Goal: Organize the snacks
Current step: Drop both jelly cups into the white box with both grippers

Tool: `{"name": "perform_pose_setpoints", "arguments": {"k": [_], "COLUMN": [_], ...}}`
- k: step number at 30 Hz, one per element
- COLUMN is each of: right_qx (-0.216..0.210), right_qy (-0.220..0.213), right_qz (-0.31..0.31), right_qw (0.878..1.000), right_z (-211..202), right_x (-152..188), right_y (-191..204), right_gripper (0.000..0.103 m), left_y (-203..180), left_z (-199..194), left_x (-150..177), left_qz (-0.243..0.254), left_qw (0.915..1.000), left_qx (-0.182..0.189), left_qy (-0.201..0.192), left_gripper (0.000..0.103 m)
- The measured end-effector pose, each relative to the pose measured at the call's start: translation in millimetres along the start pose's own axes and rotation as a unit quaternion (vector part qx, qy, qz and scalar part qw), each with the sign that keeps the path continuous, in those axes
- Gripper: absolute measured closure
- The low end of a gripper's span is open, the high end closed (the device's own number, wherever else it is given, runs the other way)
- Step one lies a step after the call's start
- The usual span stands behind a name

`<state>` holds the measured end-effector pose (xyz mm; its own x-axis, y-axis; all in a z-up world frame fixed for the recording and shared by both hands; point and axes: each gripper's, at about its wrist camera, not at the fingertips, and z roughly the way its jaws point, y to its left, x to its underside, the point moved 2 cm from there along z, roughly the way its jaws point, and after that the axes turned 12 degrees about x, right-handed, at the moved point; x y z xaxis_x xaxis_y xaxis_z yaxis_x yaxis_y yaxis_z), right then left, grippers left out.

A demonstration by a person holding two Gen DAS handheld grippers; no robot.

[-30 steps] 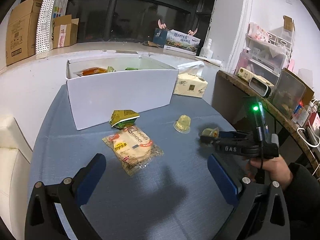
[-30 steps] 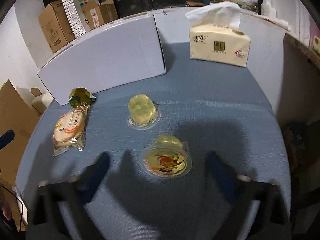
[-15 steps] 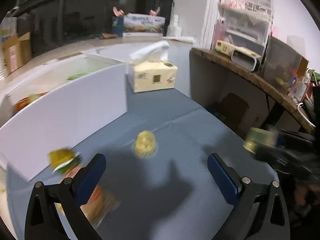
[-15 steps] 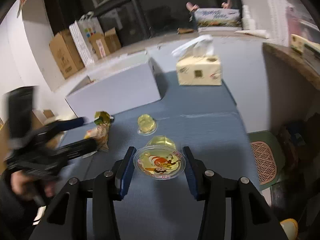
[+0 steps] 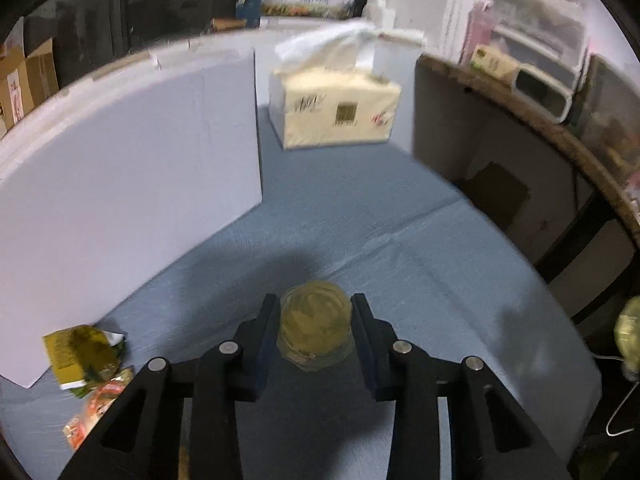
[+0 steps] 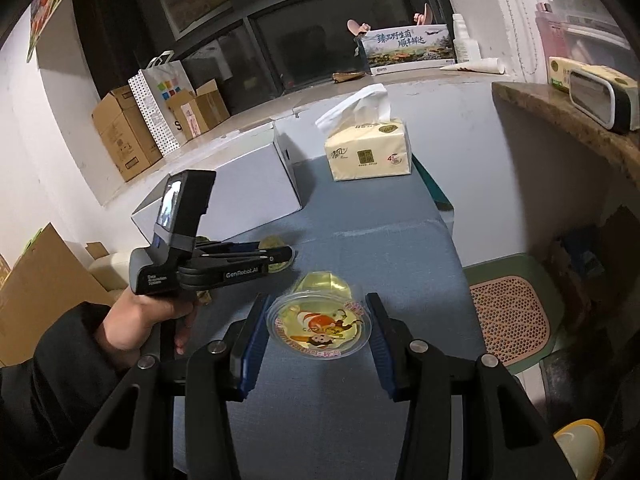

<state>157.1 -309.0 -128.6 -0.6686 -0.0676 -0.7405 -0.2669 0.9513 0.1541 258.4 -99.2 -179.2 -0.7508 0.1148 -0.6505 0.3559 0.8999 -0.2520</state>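
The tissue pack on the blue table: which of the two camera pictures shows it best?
The right wrist view. There the tissue pack is sharp, with its printed front and the white tissue sticking out on top all clear. The left wrist view shows the same pack larger, but smeared by motion blur, so its print is hard to read.

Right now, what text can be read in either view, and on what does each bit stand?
"GenRobot.AI": side of the left tool.
"Data Acquisition System", small, roughly read: its handle.
Chinese headline on the long printed box by the window: too small to read.
Tissue pack print and jelly cup lid rim lettering: unreadable.
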Motion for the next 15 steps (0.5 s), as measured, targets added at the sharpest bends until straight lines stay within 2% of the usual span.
{"name": "perform_pose_setpoints", "arguments": {"k": [4, 7, 12, 15], "right_qx": [-0.005, -0.021, -0.066, -0.087], "right_qy": [-0.001, 0.002, -0.002, -0.015], "right_qz": [-0.006, -0.015, -0.035, -0.054], "right_qw": [1.0, 1.0, 0.997, 0.995], "right_z": [0.8, 7.1, 22.8, 34.7], "right_x": [-2.0, -8.3, -37.2, -68.6], "right_y": [8.2, 21.4, 57.1, 86.9], "right_gripper": [0.053, 0.053, 0.053, 0.053], "left_y": [-3.3, -1.3, 29.6, 50.7], "left_z": [-51.5, -104.4, -190.2, -215.5], "left_x": [2.6, 6.3, 1.4, -10.3], "left_qz": [0.002, 0.003, -0.01, -0.016], "left_qw": [0.9983, 0.9939, 0.9816, 0.9759], "left_qx": [0.011, 0.012, -0.026, -0.043], "left_qy": [-0.057, -0.11, -0.189, -0.213], "left_gripper": [0.063, 0.063, 0.063, 0.063]}}
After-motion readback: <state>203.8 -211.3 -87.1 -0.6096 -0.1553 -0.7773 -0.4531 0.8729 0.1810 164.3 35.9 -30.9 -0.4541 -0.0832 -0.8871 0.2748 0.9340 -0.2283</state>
